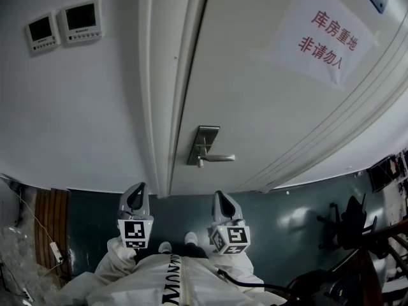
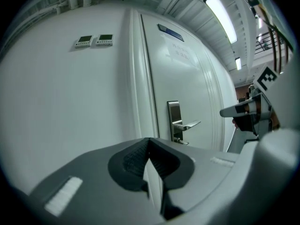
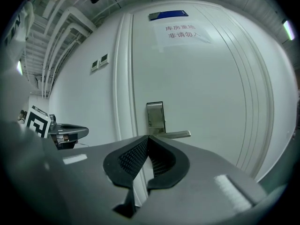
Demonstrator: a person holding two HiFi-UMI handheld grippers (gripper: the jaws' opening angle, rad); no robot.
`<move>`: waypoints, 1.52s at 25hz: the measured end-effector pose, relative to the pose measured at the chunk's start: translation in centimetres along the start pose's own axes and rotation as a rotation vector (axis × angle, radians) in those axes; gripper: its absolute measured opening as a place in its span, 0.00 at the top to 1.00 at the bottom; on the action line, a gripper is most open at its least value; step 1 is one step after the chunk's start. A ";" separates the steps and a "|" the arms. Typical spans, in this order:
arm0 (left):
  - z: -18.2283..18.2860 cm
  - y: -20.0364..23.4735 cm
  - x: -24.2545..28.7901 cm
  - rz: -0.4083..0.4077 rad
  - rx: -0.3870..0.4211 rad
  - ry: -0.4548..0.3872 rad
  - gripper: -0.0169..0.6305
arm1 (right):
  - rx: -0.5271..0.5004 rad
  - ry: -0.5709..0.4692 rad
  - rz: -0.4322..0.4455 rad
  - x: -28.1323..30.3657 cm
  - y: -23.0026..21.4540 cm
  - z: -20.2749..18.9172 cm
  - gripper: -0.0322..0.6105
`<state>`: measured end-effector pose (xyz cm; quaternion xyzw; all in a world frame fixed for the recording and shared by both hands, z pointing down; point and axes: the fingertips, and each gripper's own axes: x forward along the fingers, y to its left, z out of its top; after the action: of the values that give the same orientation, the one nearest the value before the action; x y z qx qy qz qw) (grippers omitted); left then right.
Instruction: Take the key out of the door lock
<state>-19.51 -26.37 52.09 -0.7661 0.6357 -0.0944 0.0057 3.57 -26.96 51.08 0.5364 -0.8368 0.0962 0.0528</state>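
Note:
A white door (image 1: 268, 94) carries a steel lock plate (image 1: 204, 144) with a lever handle (image 1: 217, 159). A small key (image 1: 200, 164) sticks out of the plate just under the lever, and it also shows as the key (image 2: 183, 142) in the left gripper view. In the right gripper view the lock plate (image 3: 155, 117) shows, but the jaws hide the key. My left gripper (image 1: 137, 189) and right gripper (image 1: 220, 195) are held side by side low in front of me, well short of the door. Both are shut with nothing between their jaws.
Two wall control panels (image 1: 64, 23) hang left of the door frame. A paper sign with red print (image 1: 325, 34) is stuck on the door. An office chair (image 1: 347, 225) stands at the right on the dark floor. A wooden slatted thing (image 1: 51, 225) lies at the left.

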 end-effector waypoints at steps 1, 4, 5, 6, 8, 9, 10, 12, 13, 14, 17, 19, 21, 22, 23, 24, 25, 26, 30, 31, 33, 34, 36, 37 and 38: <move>0.1 0.1 0.2 0.011 -0.004 0.001 0.97 | 0.002 0.003 0.012 0.5 -0.1 0.0 0.95; 0.2 -0.1 0.7 0.035 -0.013 0.009 0.97 | 0.017 0.014 0.044 1.7 -0.6 -0.1 0.95; 0.3 -0.2 0.9 0.041 -0.014 0.011 0.97 | 0.022 0.018 0.055 2.0 -0.8 -0.2 0.95; 0.3 -0.3 1.1 0.048 -0.015 0.013 0.97 | 0.025 0.023 0.066 2.4 -0.9 -0.3 0.95; 0.5 -0.5 1.6 0.063 -0.018 0.017 0.97 | 0.019 0.032 0.085 3.0 -1.2 -0.5 0.95; 0.5 -0.7 1.8 0.072 -0.018 0.020 0.97 | 0.014 0.037 0.094 3.3 -1.4 -0.6 0.95; 0.6 -1.0 1.9 0.080 -0.017 0.022 0.97 | 0.011 0.041 0.104 3.5 -1.6 -0.7 0.95; 0.8 -1.5 2.3 0.093 -0.012 0.026 0.97 | 0.011 0.045 0.124 3.9 -2.0 -0.7 0.95; 0.9 -1.8 2.5 0.098 -0.010 0.028 0.97 | 0.011 0.044 0.133 4.1 -2.3 -0.6 0.95; 1.0 -2.1 2.7 0.101 -0.008 0.029 0.97 | 0.012 0.041 0.139 4.3 -2.5 -0.4 0.95; 1.3 -2.8 3.1 0.112 -0.001 0.031 0.97 | 0.013 0.029 0.152 4.5 -3.3 -0.1 0.95; 1.5 -3.1 3.2 0.118 0.004 0.033 0.97 | 0.016 0.029 0.160 4.4 -3.7 -0.1 0.95; 1.8 -3.3 3.5 0.122 0.007 0.029 0.97 | 0.020 0.032 0.165 4.3 -4.0 -0.2 0.95; 2.0 -3.4 3.6 0.124 0.008 0.026 0.97 | 0.024 0.033 0.167 4.4 -4.2 -0.2 0.95; 2.1 -3.4 3.7 0.125 0.009 0.023 0.97 | 0.029 0.033 0.168 4.6 -4.4 -0.3 0.95; 2.1 -3.5 3.8 0.126 0.010 0.022 0.97 | 0.034 0.032 0.168 4.7 -4.5 -0.3 0.95; 2.1 -3.4 3.9 0.128 0.010 0.022 0.97 | 0.038 0.032 0.168 4.8 -4.6 -0.4 0.95; 2.1 -3.4 3.9 0.128 0.009 0.024 0.97 | 0.040 0.033 0.169 4.7 -4.6 -0.4 0.95; 2.0 -3.4 4.0 0.131 0.000 0.027 0.97 | 0.054 0.037 0.176 4.9 -4.7 -0.5 0.95; 2.0 -3.5 4.1 0.132 -0.003 0.026 0.97 | 0.068 0.041 0.175 5.0 -5.0 -0.7 0.95; 1.8 -3.5 4.3 0.134 -0.005 0.027 0.97 | 0.104 0.059 0.174 5.3 -5.5 -1.5 0.95; 1.8 -3.6 4.3 0.135 -0.005 0.026 0.97 | 0.125 0.072 0.175 5.5 -5.7 -2.0 0.95; 2.0 -3.6 4.4 0.136 -0.006 0.024 0.97 | 0.180 0.100 0.179 5.9 -6.0 -3.2 0.95; 2.0 -3.5 4.4 0.138 -0.007 0.025 0.97 | 0.212 0.114 0.183 6.2 -6.1 -3.8 0.95; 2.0 -3.5 4.3 0.141 -0.006 0.027 0.97 | 0.246 0.127 0.187 6.5 -6.3 -4.4 0.95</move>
<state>-15.07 -30.11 51.14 -0.7181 0.6883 -0.1023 0.0017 6.46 -34.30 57.25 0.4513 -0.8601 0.2359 0.0304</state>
